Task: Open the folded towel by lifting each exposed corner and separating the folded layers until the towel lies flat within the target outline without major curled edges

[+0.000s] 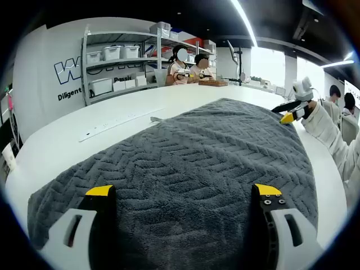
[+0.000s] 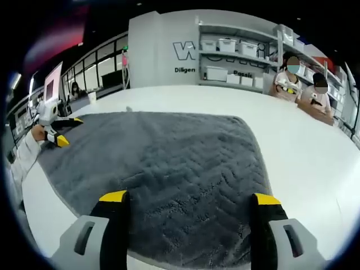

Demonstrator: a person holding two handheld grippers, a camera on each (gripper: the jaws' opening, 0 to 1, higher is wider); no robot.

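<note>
My grey towel [image 1: 191,169] lies spread nearly flat on the white bench [image 1: 73,140] — unfolding looks largely done, no outline visible — with my left tongs [image 1: 184,194] and right tongs [image 2: 190,198] both wide open, holding nothing, over its near edges.

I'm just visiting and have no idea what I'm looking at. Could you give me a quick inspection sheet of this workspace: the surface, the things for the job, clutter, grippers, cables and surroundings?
Surface: white table, rounded edge, a flat white strip lying on it.
Job's things: grey towel with a zigzag weave, spread wide over the table; no target outline seen.
Clutter: nothing seen near the towel.
Grippers: left gripper open, jaws over the towel's edge; right gripper open, jaws over the opposite edge. Each appears small in the other's view.
Cables: nothing seen.
Surroundings: shelves with white bins against a lettered wall; two people seated at the table's far side; ceiling strip lights.
</note>
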